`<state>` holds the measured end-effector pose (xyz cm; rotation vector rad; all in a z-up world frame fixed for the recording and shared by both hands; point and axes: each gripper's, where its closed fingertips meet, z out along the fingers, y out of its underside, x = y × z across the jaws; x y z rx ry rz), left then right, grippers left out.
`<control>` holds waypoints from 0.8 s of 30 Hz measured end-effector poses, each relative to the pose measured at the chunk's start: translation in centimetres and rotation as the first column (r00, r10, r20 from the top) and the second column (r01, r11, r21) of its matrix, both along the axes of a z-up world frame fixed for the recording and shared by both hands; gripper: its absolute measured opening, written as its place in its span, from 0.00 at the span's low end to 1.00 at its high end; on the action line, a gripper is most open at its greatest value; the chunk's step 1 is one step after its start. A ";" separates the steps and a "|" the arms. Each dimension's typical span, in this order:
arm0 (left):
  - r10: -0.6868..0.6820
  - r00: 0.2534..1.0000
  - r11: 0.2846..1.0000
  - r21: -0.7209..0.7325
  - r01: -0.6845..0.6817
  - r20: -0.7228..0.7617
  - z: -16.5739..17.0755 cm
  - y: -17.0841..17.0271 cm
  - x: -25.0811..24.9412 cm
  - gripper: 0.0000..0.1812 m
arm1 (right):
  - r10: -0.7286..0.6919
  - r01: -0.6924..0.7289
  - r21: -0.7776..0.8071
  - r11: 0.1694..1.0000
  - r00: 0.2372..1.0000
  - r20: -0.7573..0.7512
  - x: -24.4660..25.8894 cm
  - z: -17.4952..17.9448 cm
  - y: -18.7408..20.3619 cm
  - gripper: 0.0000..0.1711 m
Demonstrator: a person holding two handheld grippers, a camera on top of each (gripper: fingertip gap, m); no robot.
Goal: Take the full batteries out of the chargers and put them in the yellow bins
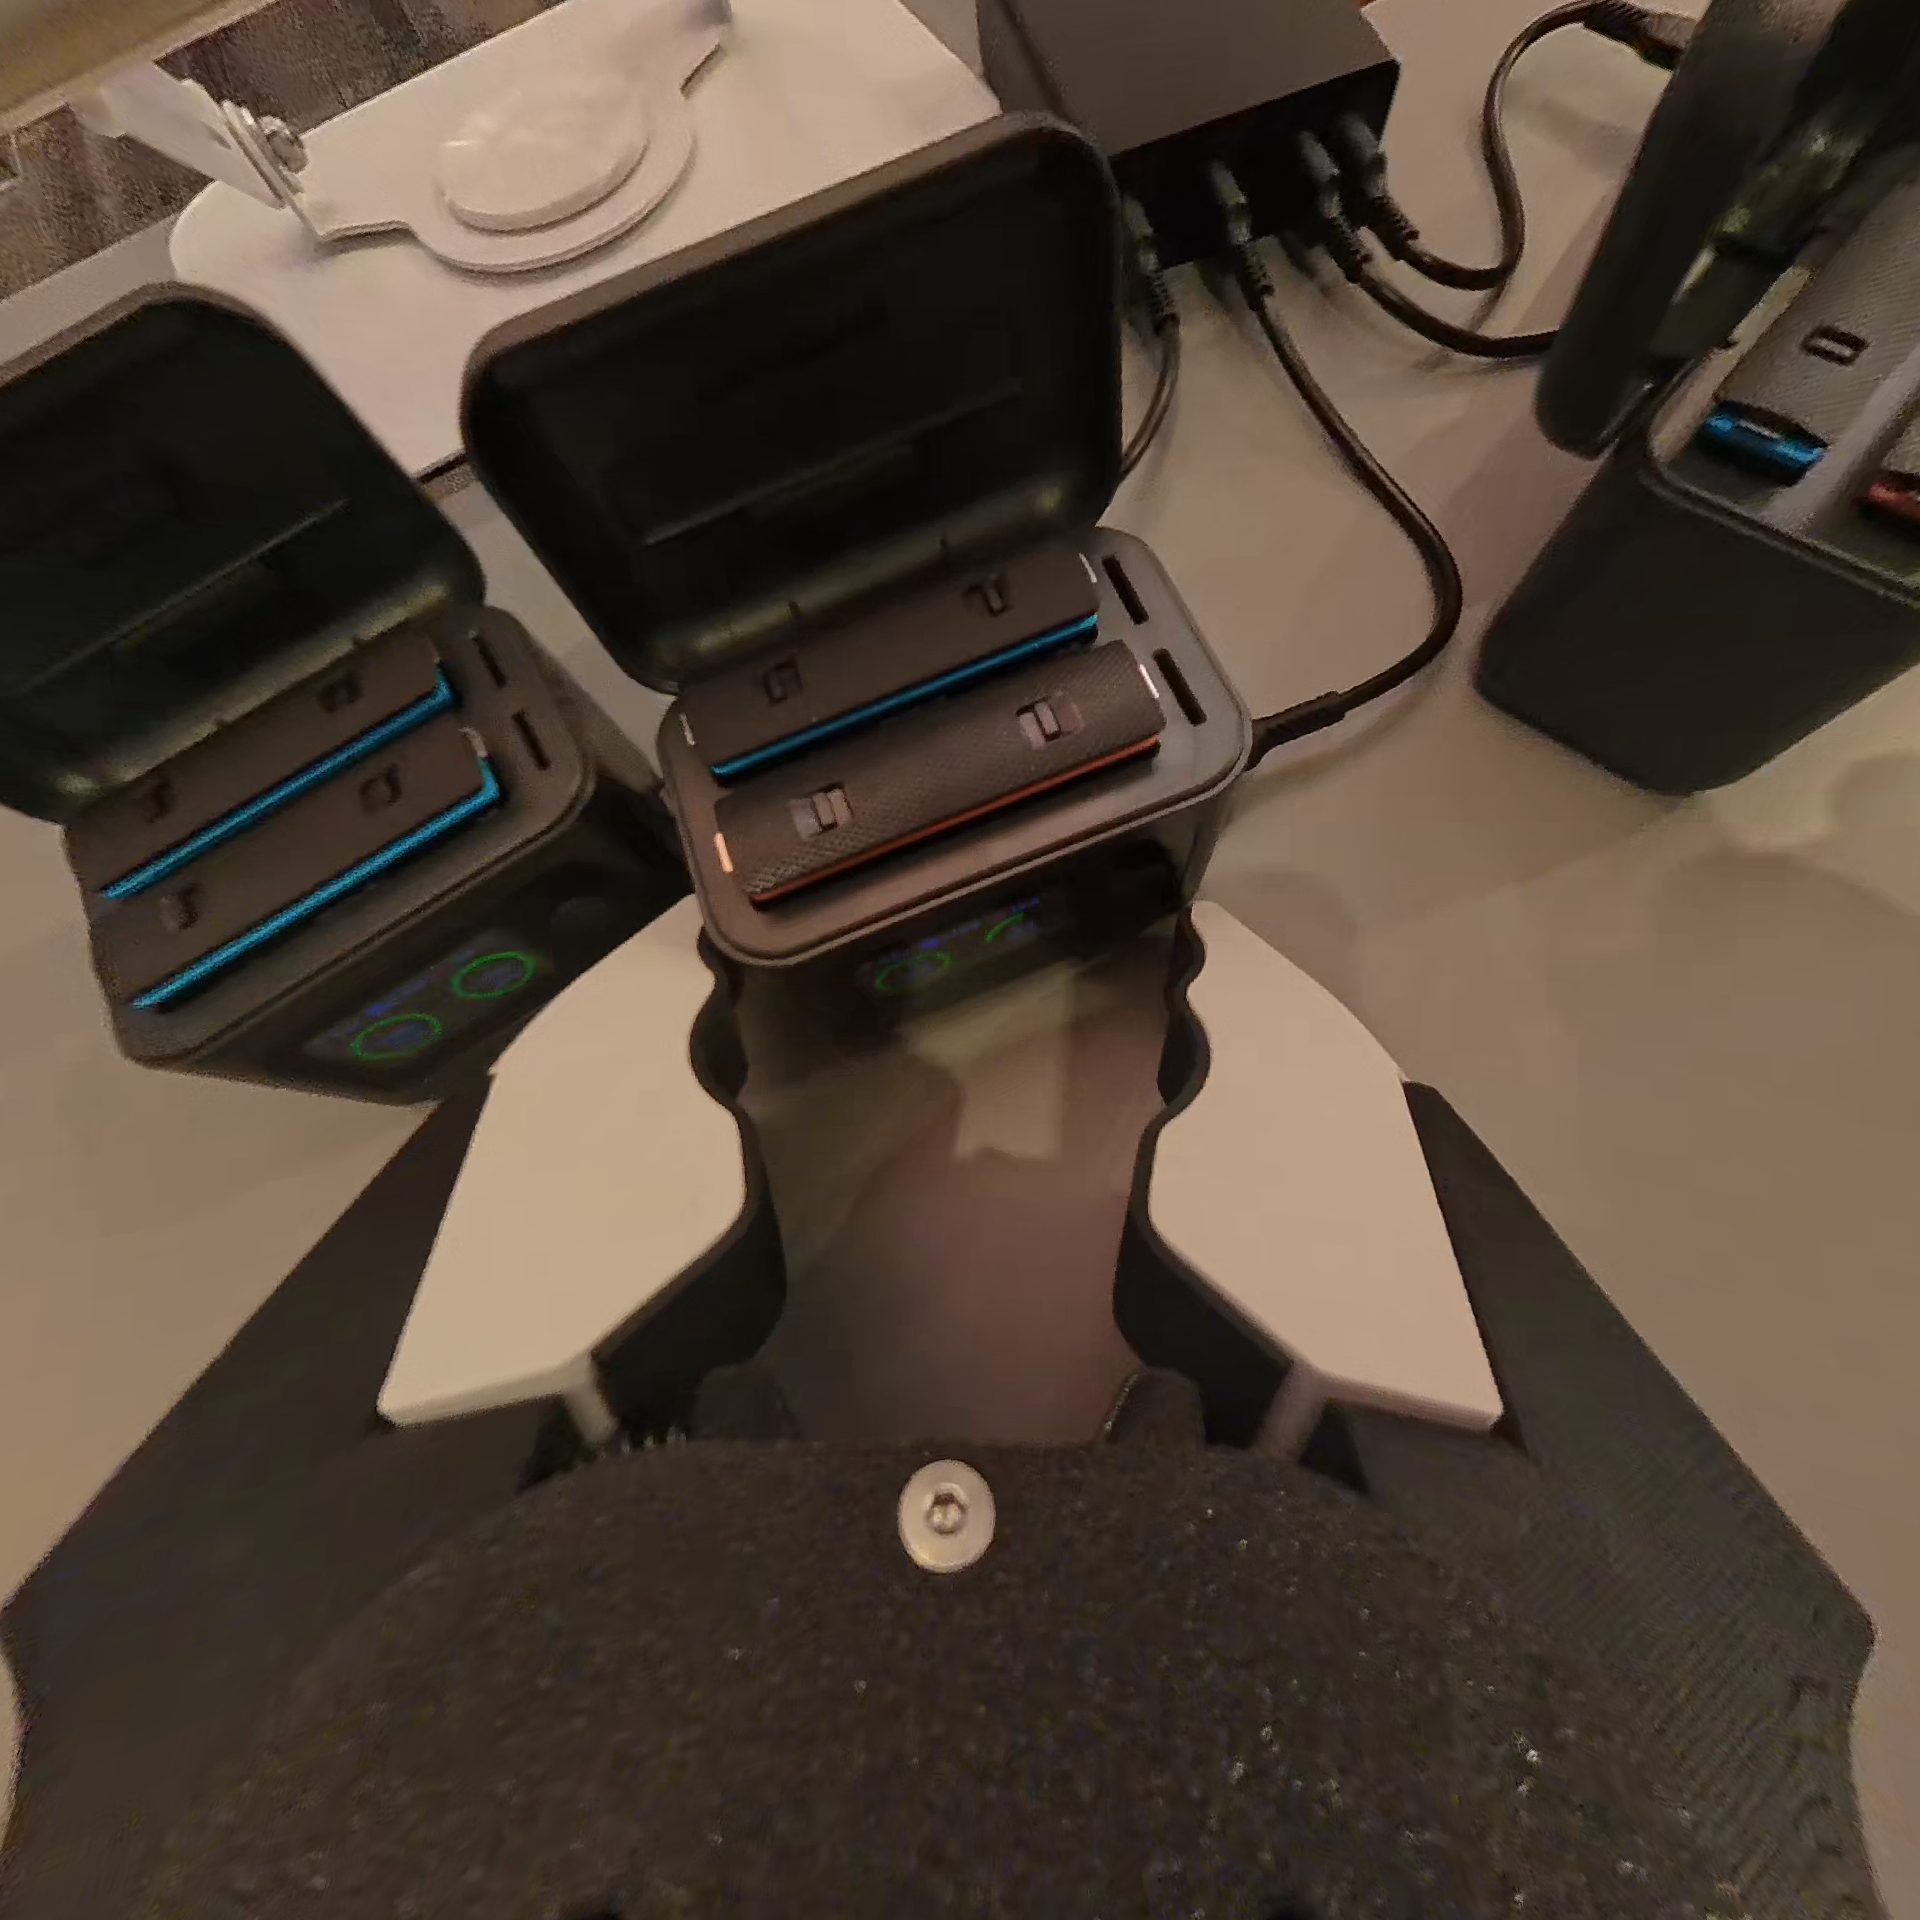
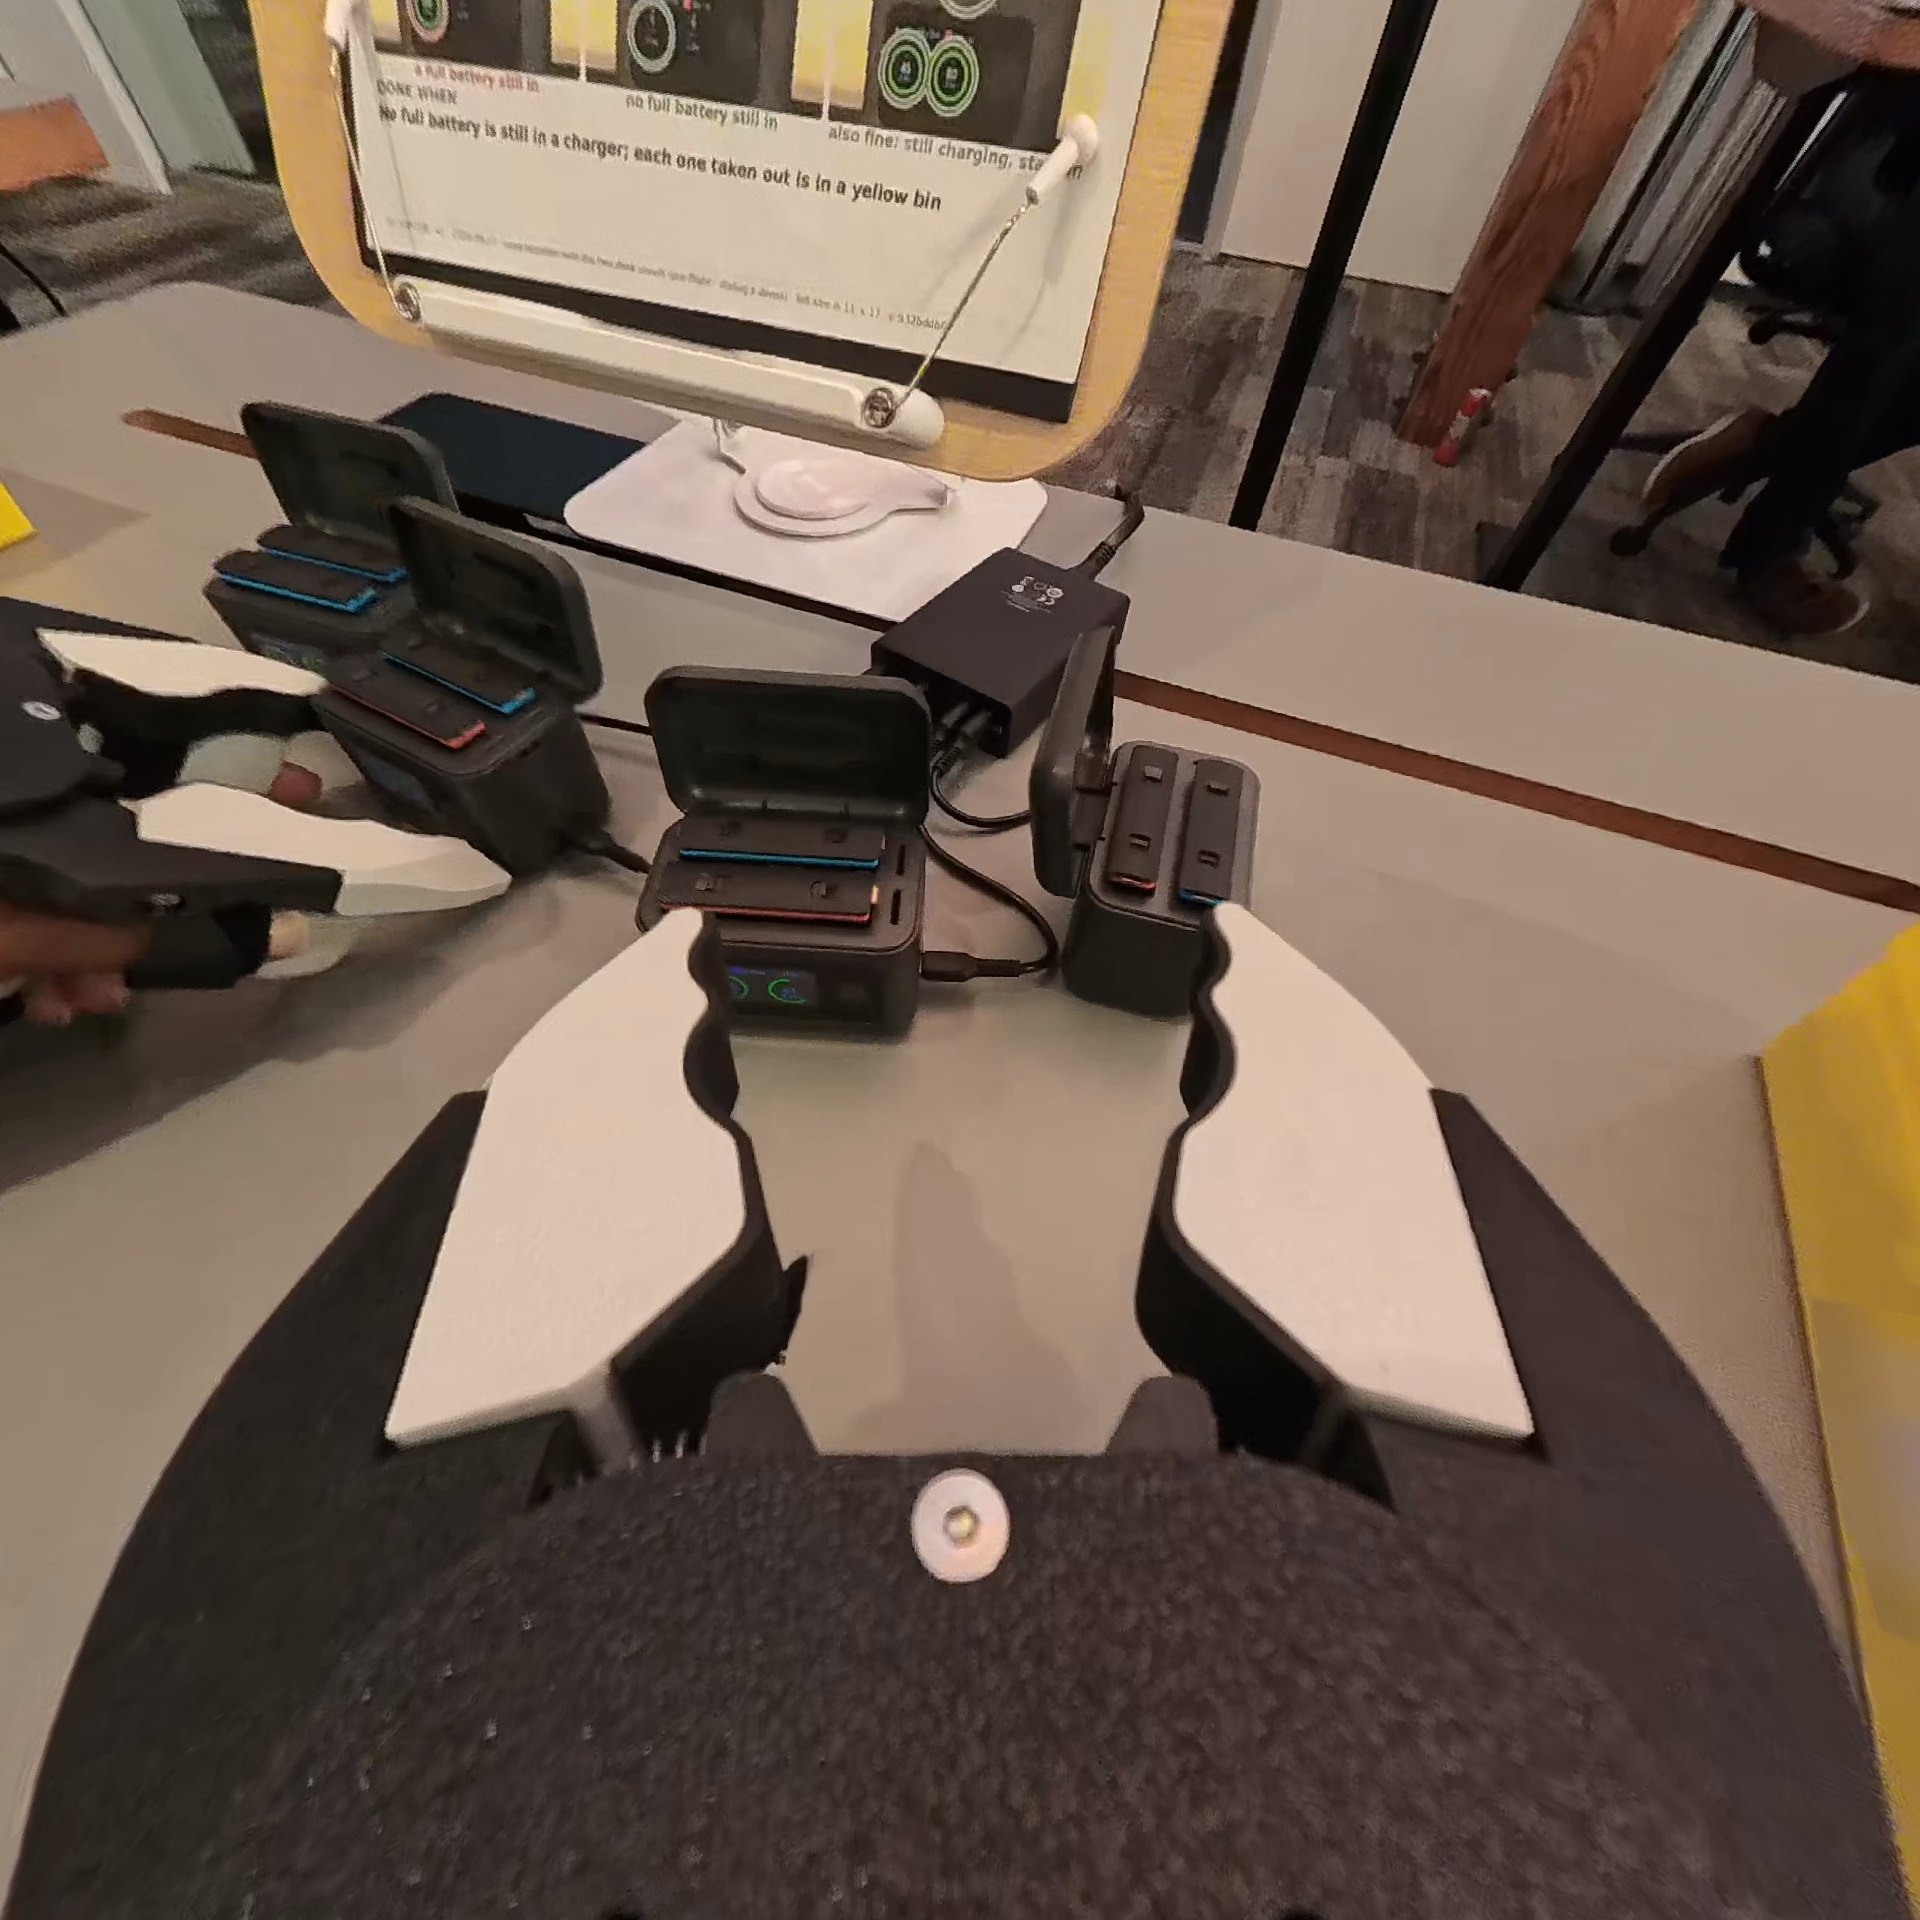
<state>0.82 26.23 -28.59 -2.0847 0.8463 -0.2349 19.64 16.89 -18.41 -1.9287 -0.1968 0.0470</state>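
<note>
My left gripper is open, its white fingers on either side of the front of an open black charger. That charger holds a blue-edged battery behind an orange-edged battery; green rings glow on its screen. Another charger at the left holds two blue-edged batteries. My right gripper is open and empty above the table, just in front of a third charger and a fourth, each with an orange-edged and a blue-edged battery. A yellow bin lies at the right edge.
A black power hub with several cables sits behind the chargers. A framed instruction sheet on a white stand stands at the table's back. My left gripper, held by a hand, shows at the left. A yellow corner shows far left.
</note>
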 end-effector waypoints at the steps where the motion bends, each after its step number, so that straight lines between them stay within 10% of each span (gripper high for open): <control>1: -0.009 1.000 1.000 0.001 0.009 -0.003 0.0 -0.3 0.4 0.43 | 0.001 -0.001 0.007 1.000 1.000 -0.012 0.0 0.2 0.0 0.49; 16: -0.139 0.990 0.988 0.066 0.138 0.012 0.9 -2.5 1.8 0.41 | 0.010 -0.010 0.017 1.000 1.000 0.017 0.0 -0.6 0.0 0.47; 24: 0.102 0.969 0.981 0.137 -0.134 0.224 4.6 2.3 -8.8 0.39 | 0.011 -0.011 0.002 1.000 1.000 0.010 0.1 -1.2 0.1 0.46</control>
